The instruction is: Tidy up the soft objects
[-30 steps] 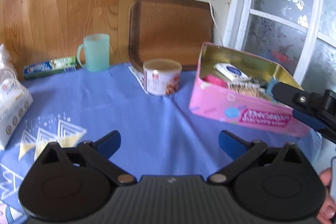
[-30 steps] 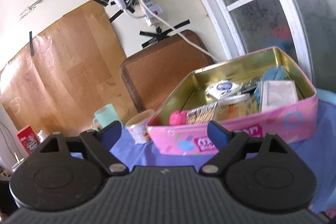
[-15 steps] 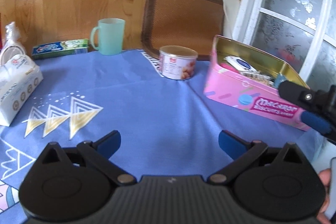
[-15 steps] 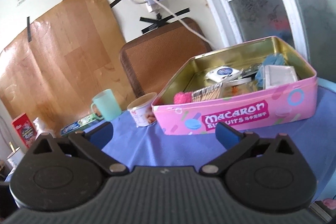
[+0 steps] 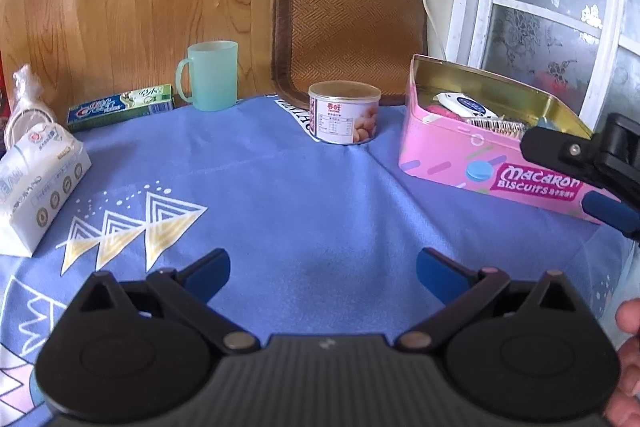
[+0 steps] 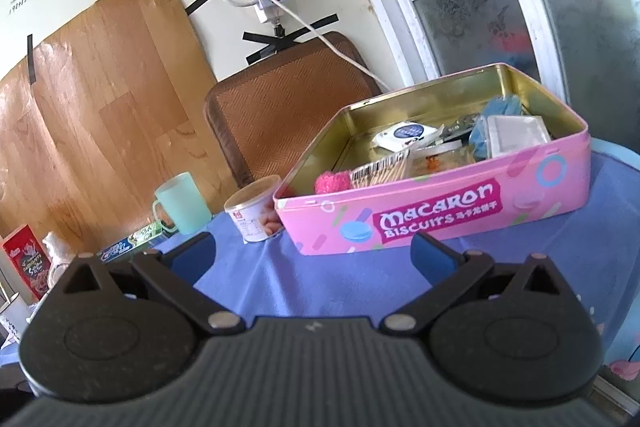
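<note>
With both jaw pairs spread wide and nothing between them, I have the left hand-held gripper (image 5: 323, 269) over bare blue table (image 5: 304, 195) and the right hand-held gripper (image 6: 312, 251) just short of the pink biscuit tin (image 6: 440, 215). Its jaws have just been opening. Pink fuzzy ball (image 6: 331, 183) sits inside the tin's near-left corner, beside a toothpick pack (image 6: 384, 171).

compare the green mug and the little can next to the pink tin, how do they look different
The green mug is taller, plain translucent mint, with a side handle and an open top. The can is squat, wrapped in a printed white label, has no handle and is closed by a flat lid. The mug stands farther from the pink tin; the can sits just beside it. Both are round, upright on the blue tablecloth.
</note>
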Tool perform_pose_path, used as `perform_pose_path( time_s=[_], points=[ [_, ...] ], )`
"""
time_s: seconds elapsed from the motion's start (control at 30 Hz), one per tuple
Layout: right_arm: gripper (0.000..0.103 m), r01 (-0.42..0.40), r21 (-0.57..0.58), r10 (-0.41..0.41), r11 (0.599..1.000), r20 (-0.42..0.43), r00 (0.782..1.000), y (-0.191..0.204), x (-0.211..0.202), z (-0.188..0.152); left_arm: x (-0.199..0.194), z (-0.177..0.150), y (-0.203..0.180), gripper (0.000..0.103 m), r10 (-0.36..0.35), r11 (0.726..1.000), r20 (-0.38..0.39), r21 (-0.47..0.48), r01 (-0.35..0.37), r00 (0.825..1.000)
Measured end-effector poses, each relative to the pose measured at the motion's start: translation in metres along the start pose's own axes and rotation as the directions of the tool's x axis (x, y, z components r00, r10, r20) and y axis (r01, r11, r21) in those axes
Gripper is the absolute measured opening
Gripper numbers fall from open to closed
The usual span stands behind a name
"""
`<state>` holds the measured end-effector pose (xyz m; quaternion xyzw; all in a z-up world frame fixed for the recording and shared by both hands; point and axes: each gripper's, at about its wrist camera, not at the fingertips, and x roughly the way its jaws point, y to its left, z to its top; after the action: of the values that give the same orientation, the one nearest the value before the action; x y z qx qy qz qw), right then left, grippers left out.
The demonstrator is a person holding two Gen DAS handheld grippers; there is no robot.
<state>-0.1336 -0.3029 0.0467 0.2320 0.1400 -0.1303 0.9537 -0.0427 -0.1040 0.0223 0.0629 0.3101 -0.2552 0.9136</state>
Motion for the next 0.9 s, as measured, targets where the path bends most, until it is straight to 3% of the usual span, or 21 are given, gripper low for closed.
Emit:
perform_pose_path(
  time_s=[0.9],
  points=[
    [0.103,0.004,0.039,-0.003,0.999,-0.024,1.0,-0.01,0.0,-0.004,-0.007,-0.001,-0.008,0.103,0.069,0.997,0.034,0.034,-0.07,0.997]
  ],
)
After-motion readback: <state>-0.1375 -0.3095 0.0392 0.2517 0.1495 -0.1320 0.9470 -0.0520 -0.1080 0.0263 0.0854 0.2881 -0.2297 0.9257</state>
